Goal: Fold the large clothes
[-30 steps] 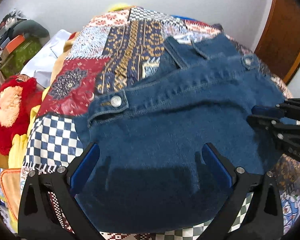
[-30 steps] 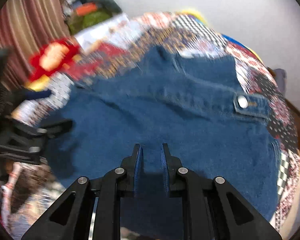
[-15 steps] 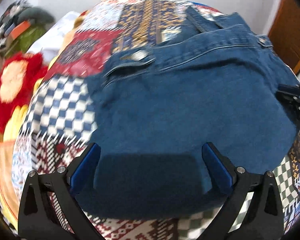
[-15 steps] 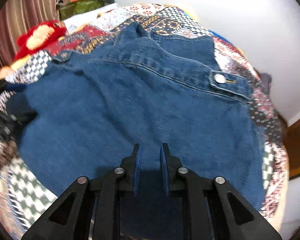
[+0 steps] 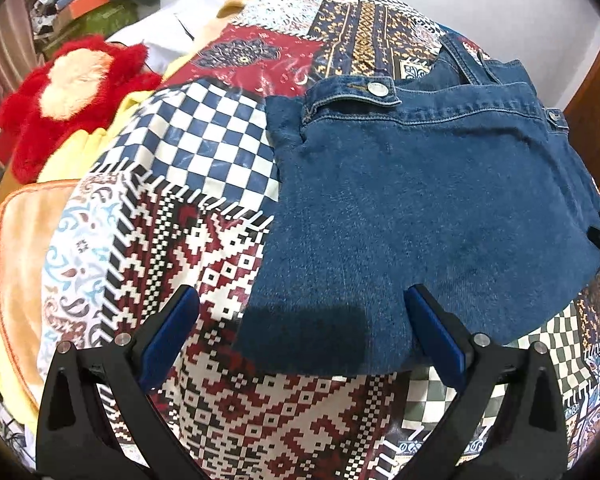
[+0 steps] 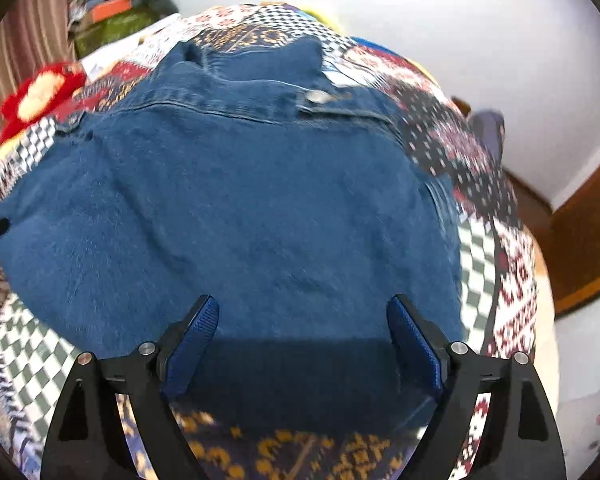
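**Denim laid flat, both grippers released**

Patchwork quilt in red, navy and white checks [image 5: 204,152] covers the bed that fills both views, with a white wall behind and a fuzzy red and peach plush toy [image 5: 68,92] far off to the left gripper's left.

On the quilt lies the folded blue denim garment with metal snap buttons [image 5: 420,208], a broad slab whose long axis seems to run across both grippers, buttoned band at the far edge.

From the left gripper [image 5: 300,336] the denim sits ahead and to the right; only its near left corner falls between the wide-spread blue pads, nothing clamped. The right gripper [image 6: 302,332] is squarer on: the garment's near hem lies directly between its parted fingers, also holding nothing, so this hand looks better placed to take the hem for a further fold.
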`<control>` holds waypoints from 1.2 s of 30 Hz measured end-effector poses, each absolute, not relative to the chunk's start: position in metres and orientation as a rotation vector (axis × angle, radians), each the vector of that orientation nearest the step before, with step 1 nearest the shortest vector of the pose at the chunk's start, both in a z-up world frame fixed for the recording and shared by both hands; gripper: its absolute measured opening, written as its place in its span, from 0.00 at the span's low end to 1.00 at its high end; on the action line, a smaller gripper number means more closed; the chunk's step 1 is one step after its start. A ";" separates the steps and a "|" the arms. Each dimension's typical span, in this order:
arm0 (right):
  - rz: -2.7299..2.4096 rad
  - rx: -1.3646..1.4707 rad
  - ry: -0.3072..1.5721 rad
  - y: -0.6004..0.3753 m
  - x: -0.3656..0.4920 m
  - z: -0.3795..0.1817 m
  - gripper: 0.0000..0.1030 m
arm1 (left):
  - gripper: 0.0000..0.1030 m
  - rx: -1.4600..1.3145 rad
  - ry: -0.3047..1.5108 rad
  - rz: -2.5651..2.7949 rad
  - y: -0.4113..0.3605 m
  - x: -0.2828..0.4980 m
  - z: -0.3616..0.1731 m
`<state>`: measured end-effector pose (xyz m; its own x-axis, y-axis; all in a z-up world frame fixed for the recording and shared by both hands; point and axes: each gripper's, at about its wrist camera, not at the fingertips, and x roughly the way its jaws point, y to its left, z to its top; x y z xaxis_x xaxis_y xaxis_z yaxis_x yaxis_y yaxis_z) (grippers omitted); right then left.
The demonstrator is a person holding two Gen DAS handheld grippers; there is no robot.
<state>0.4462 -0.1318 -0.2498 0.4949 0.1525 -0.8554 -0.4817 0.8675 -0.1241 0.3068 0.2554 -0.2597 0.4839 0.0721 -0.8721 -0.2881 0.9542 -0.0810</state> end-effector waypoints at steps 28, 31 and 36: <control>0.565 -0.171 0.933 -0.094 0.402 -0.191 0.87 | 1.00 -0.746 0.895 0.102 0.244 0.256 -0.234; 0.574 -0.217 0.999 -0.081 0.403 -0.214 0.87 | 1.00 -0.853 0.906 0.068 0.244 0.261 -0.254; 0.580 -0.244 1.076 -0.072 0.406 -0.249 0.88 | 1.00 -1.061 0.928 -0.052 0.240 0.278 -0.289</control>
<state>0.4063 -0.0717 -0.2486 0.3451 0.3259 -0.8802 -0.5562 0.8264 0.0879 0.2777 0.2399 -0.2888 0.6353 -0.4523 -0.6260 -0.3790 0.5236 -0.7630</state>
